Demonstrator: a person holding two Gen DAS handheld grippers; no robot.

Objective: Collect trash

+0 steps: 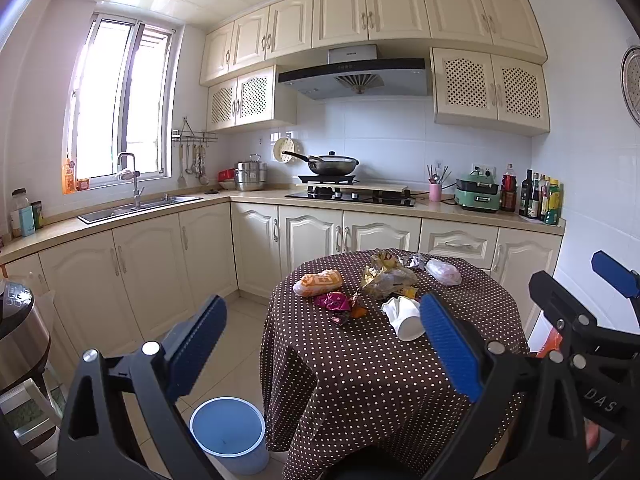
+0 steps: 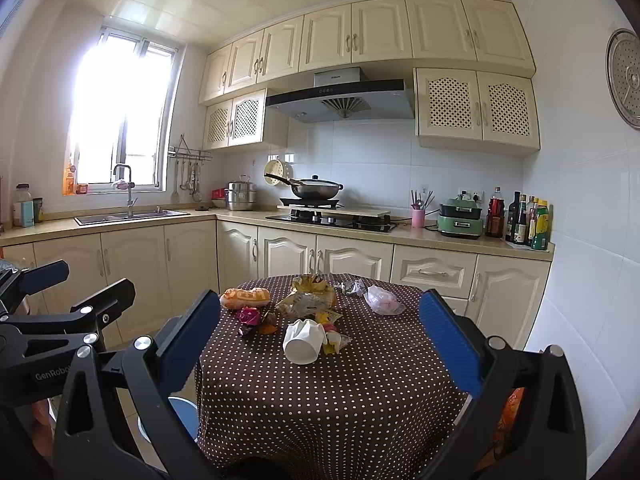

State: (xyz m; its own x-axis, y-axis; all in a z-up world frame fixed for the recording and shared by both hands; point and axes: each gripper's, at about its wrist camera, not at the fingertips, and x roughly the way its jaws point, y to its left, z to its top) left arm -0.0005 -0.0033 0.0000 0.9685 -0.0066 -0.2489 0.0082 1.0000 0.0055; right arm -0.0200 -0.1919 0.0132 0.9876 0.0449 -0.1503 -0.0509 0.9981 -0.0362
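Jaws of left gripper (image 1: 324, 340) and right gripper (image 2: 320, 336) stood fully spread, empty. Best start: crushed paper cup (image 2: 305, 340) mid-frame, then blue bin (image 1: 228, 432) lower left.

Cream cabinets (image 2: 132, 256), white tiled walls (image 2: 580, 200) — bright window (image 2: 120, 120), pale floor (image 1: 236, 344)

You see a brown tablecloth (image 2: 320, 392) dotted white, with a white paper cup (image 2: 304, 340), an orange-and-white wrapper (image 2: 245, 297), a magenta wrapper (image 2: 249, 316) and a gold foil bag (image 2: 308, 298) on it. Your gripper pads (image 2: 450, 350) are blue on black frames. The bin (image 1: 228, 434) is light blue, the cabinets (image 2: 132, 264) cream, the utensil cup (image 2: 418, 217) pink.
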